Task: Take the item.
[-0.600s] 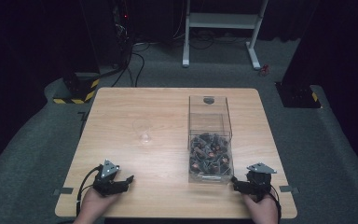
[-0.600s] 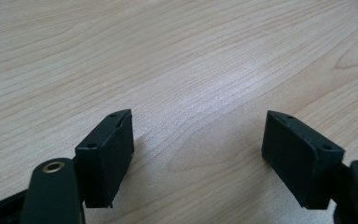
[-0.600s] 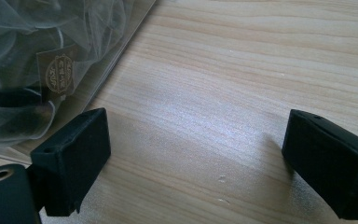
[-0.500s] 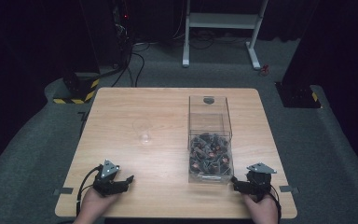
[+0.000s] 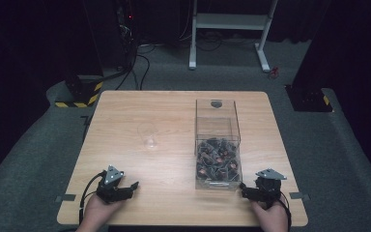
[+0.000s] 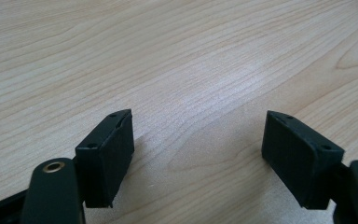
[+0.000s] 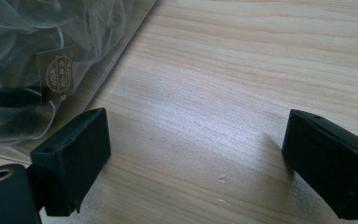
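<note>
Clear box (image 5: 217, 145) stands right of centre in the high view, on the wooden table (image 5: 164, 121), its long side running away from the person; the near half holds a heap of small dark pieces wrapped in gauzy mesh (image 5: 216, 162), the far half looks bare apart from a dark round mark on the far wall. Right gripper (image 5: 251, 192) sits at the lower right of that frame, held in a hand (image 5: 270, 215), its tips just beside the box's near right corner, whether touching cannot be told. In the right gripper view its jaws stand wide apart with bare table between them; the box wall (image 7: 98, 70) fills the upper left, mesh and a gold-printed label (image 7: 58, 70) showing through it. Left gripper (image 5: 128, 186) lies at the lower left of the high view, well apart from the box, in the other hand (image 5: 99, 210). Left gripper view: jaws wide, nothing between them but wood grain (image 6: 191, 70). A small clear object (image 5: 150, 143) rests mid-table, left of the box.
</note>
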{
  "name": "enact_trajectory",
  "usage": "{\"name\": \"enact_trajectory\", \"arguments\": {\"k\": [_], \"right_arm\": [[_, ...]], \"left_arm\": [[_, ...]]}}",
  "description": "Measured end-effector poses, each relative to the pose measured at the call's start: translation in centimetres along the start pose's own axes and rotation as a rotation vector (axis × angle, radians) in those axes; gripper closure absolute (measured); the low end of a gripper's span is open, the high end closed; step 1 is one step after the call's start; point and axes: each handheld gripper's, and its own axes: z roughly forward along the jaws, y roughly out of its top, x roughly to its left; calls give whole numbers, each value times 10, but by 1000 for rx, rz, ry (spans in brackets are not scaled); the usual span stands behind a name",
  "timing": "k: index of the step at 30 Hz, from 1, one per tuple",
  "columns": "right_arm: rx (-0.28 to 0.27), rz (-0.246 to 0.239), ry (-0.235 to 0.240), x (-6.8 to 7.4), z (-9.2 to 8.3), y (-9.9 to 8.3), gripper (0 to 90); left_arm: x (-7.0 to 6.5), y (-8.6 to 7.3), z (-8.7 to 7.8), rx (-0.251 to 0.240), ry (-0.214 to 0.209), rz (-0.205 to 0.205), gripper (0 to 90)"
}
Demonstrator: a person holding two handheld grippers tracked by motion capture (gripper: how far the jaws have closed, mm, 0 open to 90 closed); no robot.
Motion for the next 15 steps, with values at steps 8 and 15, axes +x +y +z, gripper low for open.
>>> {"name": "enact_trajectory", "arguments": {"k": [8, 15], "right_arm": [[0, -1, 1, 0, 0, 0, 77], [0, -1, 2, 0, 0, 0, 77]], "left_arm": [[3, 0, -2, 0, 7, -13, 301], [1, 1, -2, 2, 9, -13, 331]]}}
